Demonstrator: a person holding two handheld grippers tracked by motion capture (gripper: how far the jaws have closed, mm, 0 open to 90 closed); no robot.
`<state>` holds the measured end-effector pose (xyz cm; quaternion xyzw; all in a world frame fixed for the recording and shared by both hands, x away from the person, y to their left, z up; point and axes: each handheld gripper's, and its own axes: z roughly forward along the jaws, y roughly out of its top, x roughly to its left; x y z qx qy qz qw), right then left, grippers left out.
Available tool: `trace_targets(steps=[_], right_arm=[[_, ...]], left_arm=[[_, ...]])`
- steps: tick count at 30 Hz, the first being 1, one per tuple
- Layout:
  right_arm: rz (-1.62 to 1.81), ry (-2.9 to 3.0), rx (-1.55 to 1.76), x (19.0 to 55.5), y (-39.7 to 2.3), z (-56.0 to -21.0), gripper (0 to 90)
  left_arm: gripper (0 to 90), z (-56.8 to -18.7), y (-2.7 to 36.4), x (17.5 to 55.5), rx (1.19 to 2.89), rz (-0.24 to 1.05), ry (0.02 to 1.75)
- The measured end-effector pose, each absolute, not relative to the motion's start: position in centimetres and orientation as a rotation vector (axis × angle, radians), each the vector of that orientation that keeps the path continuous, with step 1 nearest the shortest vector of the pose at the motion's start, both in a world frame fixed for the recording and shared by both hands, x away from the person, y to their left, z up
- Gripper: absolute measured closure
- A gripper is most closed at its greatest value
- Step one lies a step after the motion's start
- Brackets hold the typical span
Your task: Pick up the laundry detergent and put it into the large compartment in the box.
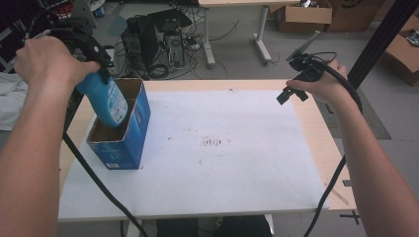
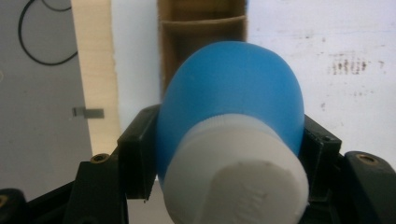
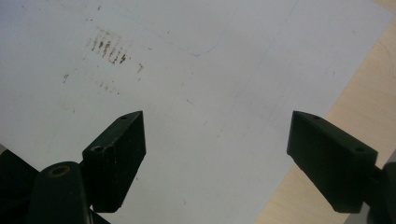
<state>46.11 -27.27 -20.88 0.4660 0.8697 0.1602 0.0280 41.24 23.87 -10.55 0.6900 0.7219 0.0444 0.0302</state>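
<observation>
A blue bottle (image 1: 107, 101) with a white cap (image 2: 238, 172) hangs tilted, its lower end inside an open blue cardboard box (image 1: 129, 140) at the table's left. My left gripper (image 1: 100, 68) is shut on the bottle's upper part, just below the cap. In the left gripper view the bottle (image 2: 233, 84) sits between both black jaws of the left gripper (image 2: 224, 140), and the box's brown inside (image 2: 201, 32) lies beyond it. My right gripper (image 1: 292, 95) hovers over the table's far right with nothing held. The right gripper (image 3: 215, 140) stands open over the white sheet (image 3: 196, 70).
A white sheet (image 1: 212, 168) with dark smudges (image 1: 212, 142) covers most of the wooden table (image 1: 323, 148). Beyond the far edge are a computer tower with cables (image 1: 148, 42), desk legs (image 1: 262, 37) and cardboard boxes (image 1: 304, 15). A black post (image 1: 380, 39) rises at the right.
</observation>
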Motion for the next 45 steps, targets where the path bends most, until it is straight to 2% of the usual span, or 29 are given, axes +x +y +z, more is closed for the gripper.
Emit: trace_targets(steps=[7, 14, 45], right_arm=[[0.499, 2.686, 1.435, 46.0, -27.4, -20.8, 19.6], [0.501, 2.688, 1.431, 46.0, -27.4, -20.8, 19.6], [0.501, 2.690, 1.444, 46.1, -28.4, -21.6, 19.6]], left_arm=[[36.9, -11.6, 24.4, 41.4, 2.108, 0.160, 2.282], [36.9, -13.2, 24.2, 41.7, 2.106, 0.125, 2.290], [37.0, -22.8, 23.2, 43.5, 2.220, 0.048, 2.317]])
